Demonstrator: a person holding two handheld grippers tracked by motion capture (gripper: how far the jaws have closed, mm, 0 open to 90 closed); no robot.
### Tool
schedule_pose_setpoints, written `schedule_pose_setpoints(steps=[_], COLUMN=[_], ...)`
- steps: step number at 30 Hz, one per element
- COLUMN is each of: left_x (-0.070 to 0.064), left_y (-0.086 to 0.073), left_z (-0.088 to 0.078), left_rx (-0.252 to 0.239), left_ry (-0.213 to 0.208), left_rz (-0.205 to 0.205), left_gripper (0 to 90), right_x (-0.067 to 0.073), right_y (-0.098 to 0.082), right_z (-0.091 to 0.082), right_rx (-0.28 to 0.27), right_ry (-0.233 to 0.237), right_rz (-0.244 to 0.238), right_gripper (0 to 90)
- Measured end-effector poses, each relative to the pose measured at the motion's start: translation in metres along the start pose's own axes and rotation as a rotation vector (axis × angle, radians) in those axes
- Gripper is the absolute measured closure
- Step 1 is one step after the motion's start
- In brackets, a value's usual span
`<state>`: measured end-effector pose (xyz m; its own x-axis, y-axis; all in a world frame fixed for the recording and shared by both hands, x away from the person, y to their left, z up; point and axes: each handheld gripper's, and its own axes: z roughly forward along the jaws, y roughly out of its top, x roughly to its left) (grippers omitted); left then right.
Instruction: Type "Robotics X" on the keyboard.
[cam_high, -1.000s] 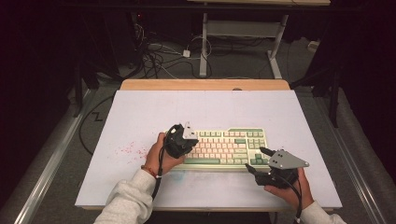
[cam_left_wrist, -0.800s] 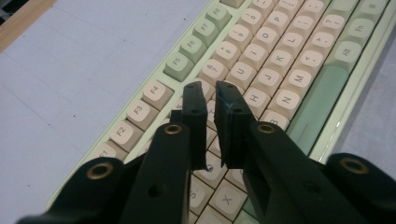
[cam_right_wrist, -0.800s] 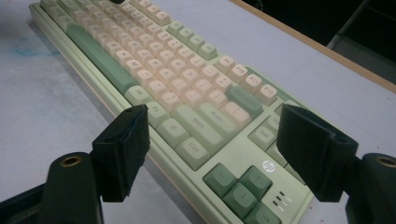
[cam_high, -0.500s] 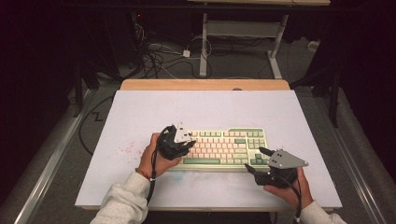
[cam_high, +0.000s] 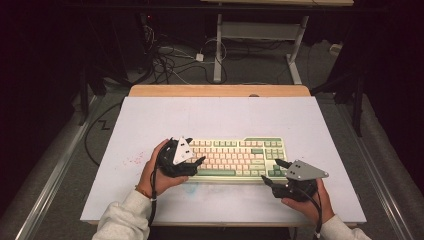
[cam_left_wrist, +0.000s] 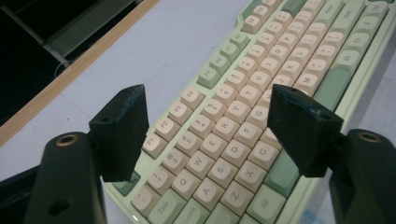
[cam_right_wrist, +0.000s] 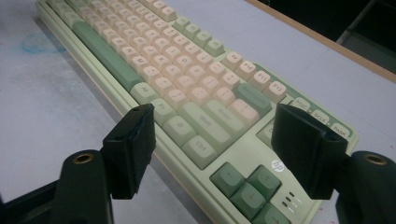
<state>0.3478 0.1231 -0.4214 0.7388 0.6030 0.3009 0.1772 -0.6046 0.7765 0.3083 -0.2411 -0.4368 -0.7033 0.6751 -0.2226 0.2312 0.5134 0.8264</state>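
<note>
The keyboard (cam_high: 240, 157) lies flat on the white worktop (cam_high: 150, 120), toward the near edge, its long axis running left to right and its spacebar row facing the person. The left tool (cam_high: 192, 165) hangs over the keyboard's left end, jaws spread with nothing between them; they have just been opening, and the hand has slid a little leftward since a second ago. The right tool (cam_high: 272, 172) sits at the keyboard's right end, jaws spread around that corner, having just closed slightly.

Pale green keyboard (cam_high: 240, 157) with cream and green keys, black claws, white counter (cam_high: 220, 115) with a wood edge at 12 o'clock
</note>
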Motion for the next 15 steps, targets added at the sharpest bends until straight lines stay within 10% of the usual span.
schedule_pose_setpoints(steps=[15], left_x=[-0.006], left_y=[-0.033], left_z=[-0.032], left_rx=[-0.035], left_ry=[0.02], left_rz=[-0.021], left_gripper=[22.8], right_x=[0.004], right_y=[0.004], right_z=[0.005], right_rx=[0.035], right_ry=[0.077], right_rz=[-0.017], right_gripper=[75.3])
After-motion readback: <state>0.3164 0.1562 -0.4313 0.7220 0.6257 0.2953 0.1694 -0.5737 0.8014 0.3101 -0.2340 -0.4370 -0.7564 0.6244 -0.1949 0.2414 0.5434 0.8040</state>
